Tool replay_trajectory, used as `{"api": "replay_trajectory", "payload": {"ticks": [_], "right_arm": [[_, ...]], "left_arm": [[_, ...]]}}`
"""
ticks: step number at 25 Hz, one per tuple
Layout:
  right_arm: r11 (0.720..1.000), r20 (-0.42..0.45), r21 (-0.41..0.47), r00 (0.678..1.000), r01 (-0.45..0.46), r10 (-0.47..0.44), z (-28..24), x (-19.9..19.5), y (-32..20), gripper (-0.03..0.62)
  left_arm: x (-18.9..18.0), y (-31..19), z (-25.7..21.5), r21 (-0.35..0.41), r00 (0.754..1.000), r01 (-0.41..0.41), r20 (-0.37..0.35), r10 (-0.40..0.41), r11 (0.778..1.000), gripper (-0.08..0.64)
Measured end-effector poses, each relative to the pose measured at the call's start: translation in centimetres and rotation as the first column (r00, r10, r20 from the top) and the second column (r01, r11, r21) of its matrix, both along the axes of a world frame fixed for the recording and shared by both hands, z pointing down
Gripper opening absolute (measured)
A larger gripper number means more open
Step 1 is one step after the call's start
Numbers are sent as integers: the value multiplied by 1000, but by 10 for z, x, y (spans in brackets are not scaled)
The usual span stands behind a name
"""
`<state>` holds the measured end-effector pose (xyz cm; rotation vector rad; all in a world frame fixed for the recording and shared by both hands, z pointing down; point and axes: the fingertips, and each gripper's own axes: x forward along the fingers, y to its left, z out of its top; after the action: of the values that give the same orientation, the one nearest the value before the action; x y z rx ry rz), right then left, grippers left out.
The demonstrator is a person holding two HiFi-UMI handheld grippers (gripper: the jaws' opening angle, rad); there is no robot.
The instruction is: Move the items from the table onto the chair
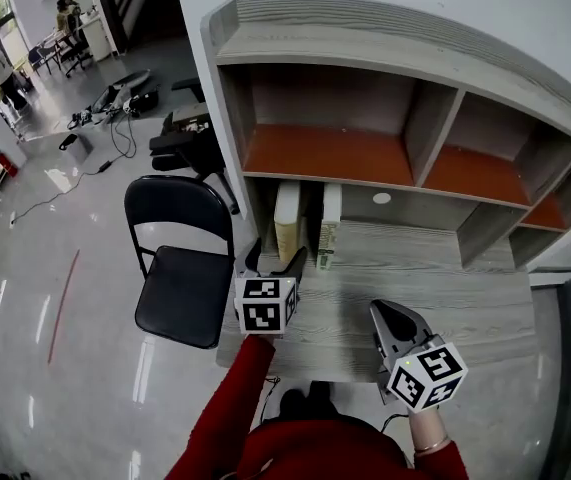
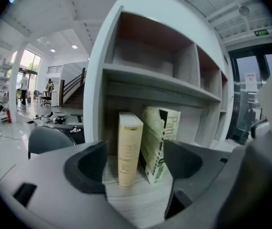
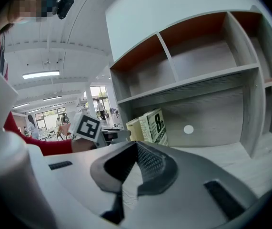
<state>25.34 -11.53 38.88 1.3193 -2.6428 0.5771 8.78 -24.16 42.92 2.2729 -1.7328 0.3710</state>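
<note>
left gripper (image 1: 275, 256) jaws apart — cream book (image 2: 129, 149) upright ahead

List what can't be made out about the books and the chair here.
Cream book: spine print too small, left gripper view.
Green-and-white book: title partly hidden behind a pad of the left gripper, same view.
Chair: front legs hidden under its seat, head view.

Orange-floored shelf cubbies (image 1: 330, 154); cables (image 1: 115, 140) strewn on glossy floor (image 1: 25, 298).

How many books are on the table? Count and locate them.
2. The cream book stands at the back of the table, the green-and-white book just right of it. None looks hidden.
</note>
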Motion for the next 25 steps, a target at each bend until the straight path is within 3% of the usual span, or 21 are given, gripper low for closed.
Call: {"api": "replay_trajectory", "payload": {"ticks": [6, 9, 11, 13, 16, 21, 25], "right_arm": [[998, 12, -53, 1000, -23, 24, 16, 9, -8, 12], [997, 17, -72, 999, -39, 41, 21, 15, -10, 12], [996, 21, -77, 999, -45, 47, 20, 19, -12, 12], [996, 21, -78, 999, -45, 47, 18, 23, -14, 12], [996, 25, -76, 999, -38, 40, 14, 22, -16, 12], [999, 49, -53, 999, 2, 1, 4, 14, -22, 12], [996, 66, -42, 995, 80, -77, 0, -9, -16, 12]], "left_arm": [[3, -49, 45, -96, 997, 47, 59, -41, 994, 365], [-4, -62, 56, -99, 990, 105, 102, -95, 989, 357], [-7, -67, 56, -82, 985, 138, 119, -128, 987, 241], [-6, -66, 52, -70, 984, 139, 124, -129, 988, 225], [-6, -40, 29, -41, 988, 104, 117, -98, 994, 222], [-13, 47, -25, 14, 999, 34, 11, -34, 999, 222], [-37, 114, -52, 28, 997, 60, -40, -59, 998, 222]]}}
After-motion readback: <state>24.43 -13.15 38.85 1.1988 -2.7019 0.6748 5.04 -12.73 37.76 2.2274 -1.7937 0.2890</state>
